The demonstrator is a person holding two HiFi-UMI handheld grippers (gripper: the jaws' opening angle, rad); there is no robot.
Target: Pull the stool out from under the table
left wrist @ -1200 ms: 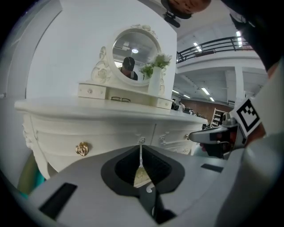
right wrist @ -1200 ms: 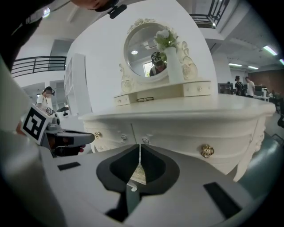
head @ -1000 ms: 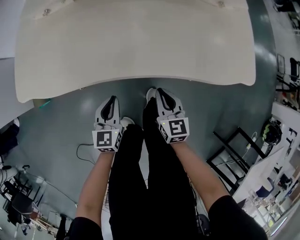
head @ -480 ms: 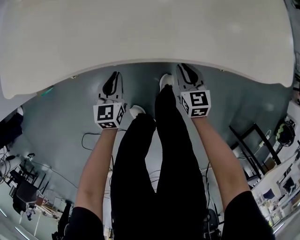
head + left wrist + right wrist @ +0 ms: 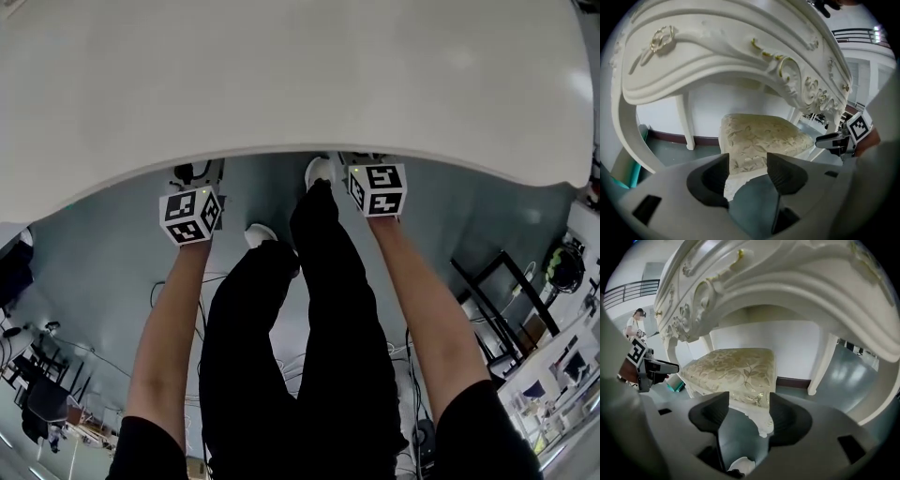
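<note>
Our left gripper and right gripper both have their jaws opening, and we see a corner of the stool between each pair, not pinched. The stool's tucked under the white table.

Bright, even indoor light, strong fisheye bending, dark vignetted corners in gripper views, tabletop slightly glaring.

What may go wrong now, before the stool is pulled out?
The left tool and right tool are opening their jaws, not yet on the stool; a grip on its soft cushion edge may slip. Lifting might knock the carved table. A shoe may be in its path.
</note>
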